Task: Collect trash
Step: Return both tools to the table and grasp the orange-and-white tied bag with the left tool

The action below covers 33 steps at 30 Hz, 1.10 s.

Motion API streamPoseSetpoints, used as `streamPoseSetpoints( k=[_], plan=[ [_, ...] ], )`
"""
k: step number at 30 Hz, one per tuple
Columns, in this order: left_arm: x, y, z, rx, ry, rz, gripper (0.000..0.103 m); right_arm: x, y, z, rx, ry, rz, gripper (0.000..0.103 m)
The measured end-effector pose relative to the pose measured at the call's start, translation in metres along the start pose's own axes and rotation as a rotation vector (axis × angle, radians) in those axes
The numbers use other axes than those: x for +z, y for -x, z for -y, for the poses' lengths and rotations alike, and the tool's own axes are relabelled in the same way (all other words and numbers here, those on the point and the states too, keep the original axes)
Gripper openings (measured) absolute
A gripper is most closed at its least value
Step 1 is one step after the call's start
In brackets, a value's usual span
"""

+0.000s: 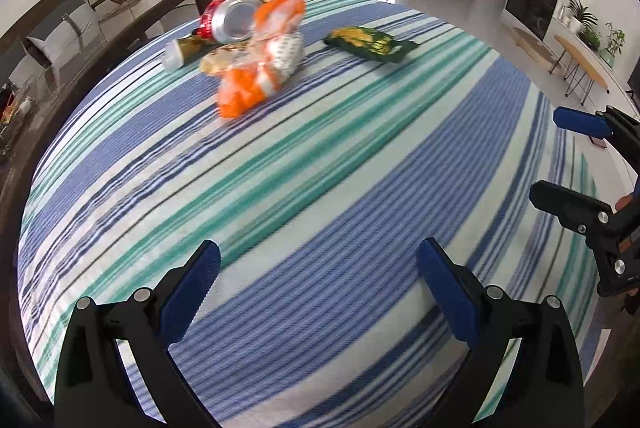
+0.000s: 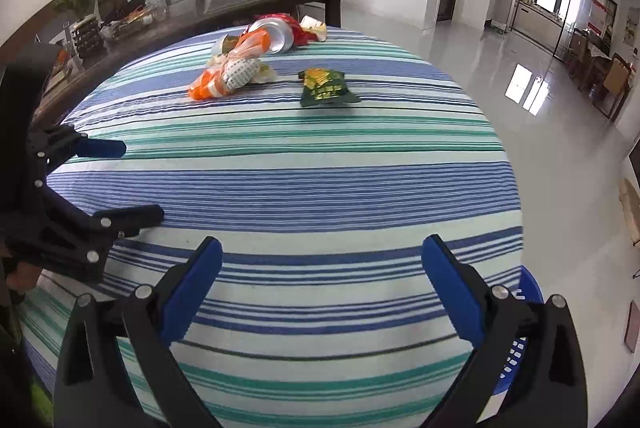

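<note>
left gripper (image 1: 318,308): jaws wide, nothing between them, over the near edge of the surface (image 1: 360,196), which is covered in a striped cloth.
right gripper (image 2: 322,302): jaws wide, empty, also at the near edge.
blue basket (image 2: 524,340): partly seen below the near right edge; contents cannot be told.
green wrapper (image 2: 324,88): lies alone toward the far edge.
orange bag (image 2: 224,78): far edge, left of the green wrapper, in a heap.
red can (image 1: 228,18): on its side, behind the bag.
small tube (image 1: 182,52): beside the can.
progress: all visible trash uncollected; every pickup appears left to do.
</note>
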<state>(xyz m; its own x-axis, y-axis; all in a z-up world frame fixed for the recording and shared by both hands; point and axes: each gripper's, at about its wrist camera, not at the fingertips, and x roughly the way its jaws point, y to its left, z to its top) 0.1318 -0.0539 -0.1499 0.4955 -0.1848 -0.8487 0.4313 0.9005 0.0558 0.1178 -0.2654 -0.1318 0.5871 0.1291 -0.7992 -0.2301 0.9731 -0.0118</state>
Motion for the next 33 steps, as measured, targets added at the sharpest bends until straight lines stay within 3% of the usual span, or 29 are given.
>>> streamPoseSetpoints(
  k=[5, 10, 14, 19, 23, 29, 30, 33],
  plan=[
    [0.002, -0.008, -0.039, -0.035, 0.060, 0.000, 0.098, 0.019, -0.022, -0.024, -0.009, 0.027, -0.045, 0.097],
    [0.000, -0.008, -0.042, -0.035, 0.038, 0.027, 0.098, 0.023, -0.037, -0.027, -0.020, 0.025, -0.059, 0.097],
    [0.008, -0.012, -0.043, -0.075, 0.003, -0.005, 0.098, 0.022, -0.039, -0.019, 0.011, -0.029, -0.067, 0.098],
    [0.039, -0.025, -0.047, -0.166, -0.052, -0.078, 0.098, 0.023, -0.040, -0.021, 0.003, -0.027, -0.069, 0.098],
    [0.074, -0.050, -0.058, -0.130, -0.055, -0.045, 0.098, 0.023, -0.040, -0.021, 0.003, -0.027, -0.069, 0.098],
    [0.109, -0.078, -0.061, -0.194, -0.012, 0.008, 0.098, 0.023, -0.039, -0.021, 0.003, -0.027, -0.069, 0.098],
    [0.112, -0.078, -0.058, -0.201, -0.019, 0.012, 0.096, 0.023, -0.040, -0.021, 0.003, -0.027, -0.069, 0.098],
    [0.113, -0.077, -0.049, -0.152, -0.057, 0.028, 0.069, 0.023, -0.040, -0.021, 0.004, -0.028, -0.069, 0.098]
  ],
)
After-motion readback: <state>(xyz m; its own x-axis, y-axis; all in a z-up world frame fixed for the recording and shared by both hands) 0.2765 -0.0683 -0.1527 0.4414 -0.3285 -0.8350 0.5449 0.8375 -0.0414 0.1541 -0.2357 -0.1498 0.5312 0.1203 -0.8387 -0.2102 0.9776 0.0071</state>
